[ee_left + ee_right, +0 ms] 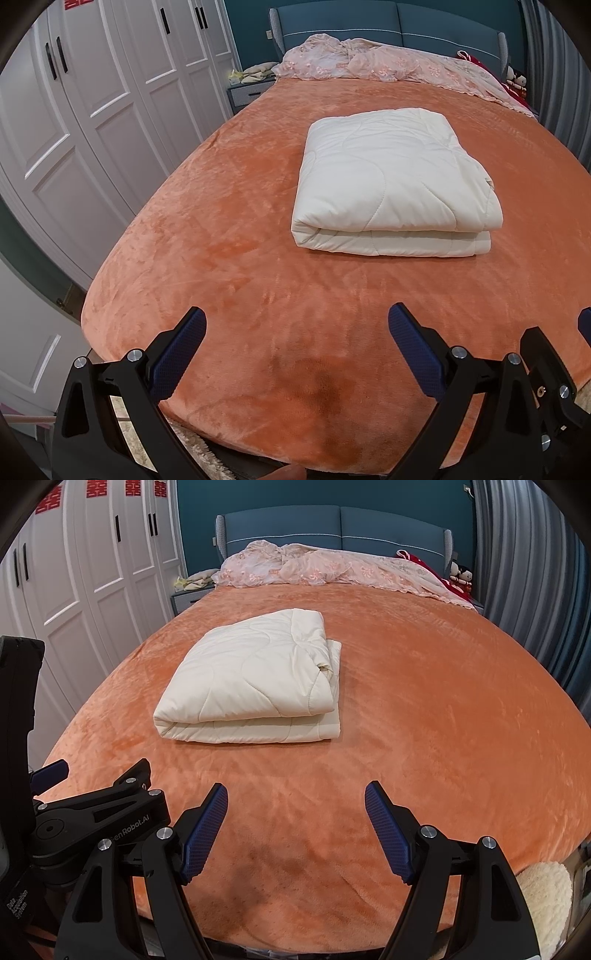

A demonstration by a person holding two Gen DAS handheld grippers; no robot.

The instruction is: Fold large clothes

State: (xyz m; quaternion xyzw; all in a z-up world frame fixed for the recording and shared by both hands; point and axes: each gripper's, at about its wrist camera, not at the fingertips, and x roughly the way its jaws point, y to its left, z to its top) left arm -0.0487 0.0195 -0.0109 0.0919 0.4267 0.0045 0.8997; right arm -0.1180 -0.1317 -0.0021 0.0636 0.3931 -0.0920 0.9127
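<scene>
Quilt: the white quilt (395,177) lies folded in the middle of the bed (221,258).
Left hand-held gripper (297,332): spread wide, holds nothing.
Right hand-held gripper (295,805): spread wide, also holds nothing.

A folded cream quilt (395,181) is lying on the orange bed cover (229,258), toward one o'clock. The left gripper (297,325) is hovering at six o'clock, fingers (181,354) spread wide, holding nothing.
</scene>
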